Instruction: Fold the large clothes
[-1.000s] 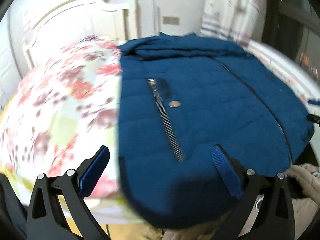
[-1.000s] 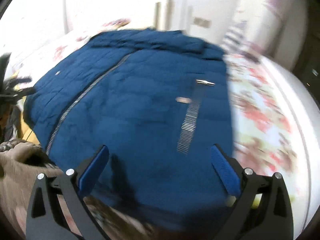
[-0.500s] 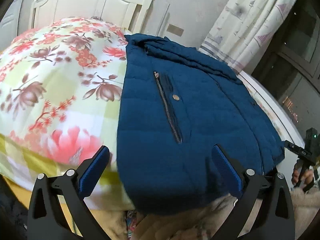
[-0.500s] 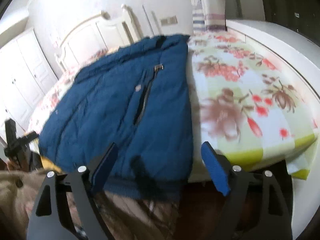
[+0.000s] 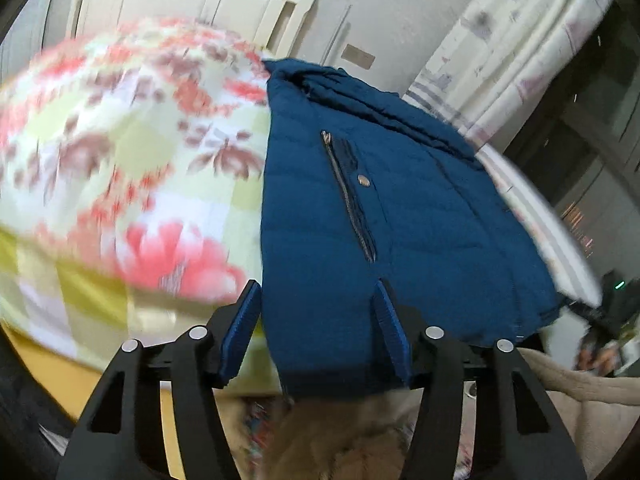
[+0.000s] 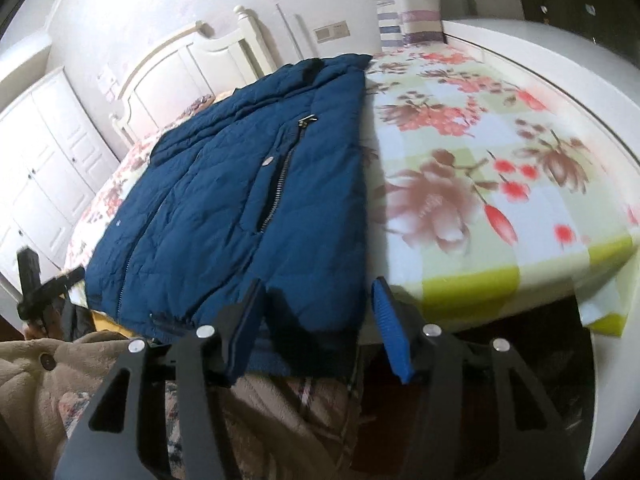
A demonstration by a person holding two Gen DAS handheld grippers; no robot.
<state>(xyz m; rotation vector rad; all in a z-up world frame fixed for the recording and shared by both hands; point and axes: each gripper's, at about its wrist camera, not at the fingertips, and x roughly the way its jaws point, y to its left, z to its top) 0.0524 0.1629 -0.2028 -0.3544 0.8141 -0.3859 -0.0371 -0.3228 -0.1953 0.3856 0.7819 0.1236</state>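
Note:
A dark blue padded jacket (image 5: 400,216) lies flat on the bed, front up, zipped, its hem hanging over the near edge. It also shows in the right wrist view (image 6: 240,200). My left gripper (image 5: 316,320) is open, its jaws straddling the hem's left corner without gripping. My right gripper (image 6: 316,316) is open around the hem's right corner, with cloth between the jaws. Each view shows the other gripper at its edge.
The bed has a floral sheet (image 5: 120,160) (image 6: 480,160) and a white headboard (image 6: 192,64). White wardrobes (image 6: 36,152) stand left, a curtain (image 5: 500,52) right. A beige fleece garment (image 6: 60,384) hangs below the grippers.
Both grippers have narrowed their jaws and come in to the jacket's hem corners, left at the left corner, right at the right corner. The jacket has not moved.

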